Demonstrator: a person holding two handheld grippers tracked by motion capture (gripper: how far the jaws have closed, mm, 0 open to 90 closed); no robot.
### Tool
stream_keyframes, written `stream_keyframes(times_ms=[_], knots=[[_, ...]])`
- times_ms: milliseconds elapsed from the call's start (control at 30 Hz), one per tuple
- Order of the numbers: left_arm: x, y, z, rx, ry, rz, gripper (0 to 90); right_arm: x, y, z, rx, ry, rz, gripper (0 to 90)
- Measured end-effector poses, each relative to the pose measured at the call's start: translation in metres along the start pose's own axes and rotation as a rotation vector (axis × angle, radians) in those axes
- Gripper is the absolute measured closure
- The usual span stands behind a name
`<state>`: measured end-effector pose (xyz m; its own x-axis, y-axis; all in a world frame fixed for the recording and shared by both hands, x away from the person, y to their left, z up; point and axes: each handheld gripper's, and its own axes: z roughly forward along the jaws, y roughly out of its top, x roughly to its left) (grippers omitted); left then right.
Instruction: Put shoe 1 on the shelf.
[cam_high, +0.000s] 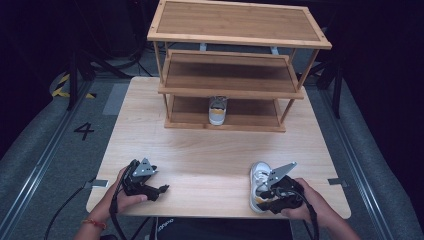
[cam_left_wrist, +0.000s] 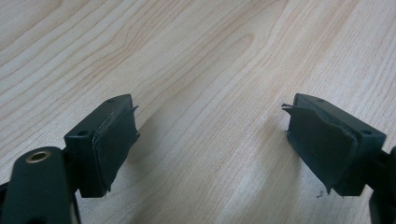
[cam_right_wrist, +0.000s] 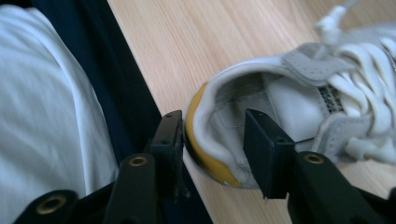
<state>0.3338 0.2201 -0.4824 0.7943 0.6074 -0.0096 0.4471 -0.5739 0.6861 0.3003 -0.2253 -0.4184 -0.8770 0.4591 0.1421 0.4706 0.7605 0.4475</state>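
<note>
A white sneaker (cam_high: 258, 176) with a yellow heel patch lies near the table's front right edge, toe pointing away from me. My right gripper (cam_high: 261, 198) is at its heel. In the right gripper view, the sneaker's (cam_right_wrist: 299, 102) padded heel collar sits between the jaws of the right gripper (cam_right_wrist: 212, 140), one jaw outside against the yellow patch and the other inside the shoe with a small gap. My left gripper (cam_high: 161, 189) rests open on the table at front left. In its own view the left gripper (cam_left_wrist: 210, 135) has bare wood between its jaws.
A three-tier wooden rack (cam_high: 235, 75) stands at the back of the table (cam_high: 210, 150). A matching sneaker (cam_high: 218, 110) sits on its bottom shelf. The right gripper view shows white and dark clothing (cam_right_wrist: 46, 102) just past the table's near edge.
</note>
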Motion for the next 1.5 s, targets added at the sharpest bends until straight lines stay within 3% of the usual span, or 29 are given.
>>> stream_keyframes(times_ms=[67,233,433,500,567,667,900,1067,1133,1500], knots=[[0.000,0.000,0.000,0.000,-0.001,0.000,16.2,0.001,-0.003,-0.001,0.018,-0.022,0.014,54.8],[-0.001,0.001,0.001,0.000,-0.003,-0.001,16.1,0.001,0.000,0.005,-0.001,-0.005,0.061,43.7],[-0.001,0.001,0.000,0.003,-0.003,-0.002,16.2,0.000,0.000,0.012,-0.024,-0.015,0.074,55.6],[-0.001,0.001,0.001,0.001,-0.004,-0.002,16.2,-0.001,-0.003,0.014,-0.033,0.013,0.076,62.4],[-0.001,0.001,0.001,0.001,-0.004,-0.001,16.2,0.000,-0.005,0.015,-0.044,0.039,0.064,70.9],[-0.001,0.001,0.001,0.002,-0.006,0.005,16.2,0.002,-0.003,0.014,-0.039,0.039,0.030,72.8],[-0.003,0.006,0.005,0.003,-0.013,0.013,16.1,-0.002,0.002,0.011,-0.012,-0.019,-0.050,73.9],[-0.002,0.006,0.006,0.001,-0.023,0.018,16.0,-0.010,0.004,0.011,-0.020,-0.011,-0.063,73.9],[-0.002,0.006,0.006,0.001,-0.023,0.019,16.0,-0.014,0.006,0.009,-0.025,-0.037,-0.066,73.8],[-0.001,0.007,0.006,0.001,-0.029,0.026,15.9,-0.037,0.022,0.000,-0.064,-0.078,-0.108,73.7]])
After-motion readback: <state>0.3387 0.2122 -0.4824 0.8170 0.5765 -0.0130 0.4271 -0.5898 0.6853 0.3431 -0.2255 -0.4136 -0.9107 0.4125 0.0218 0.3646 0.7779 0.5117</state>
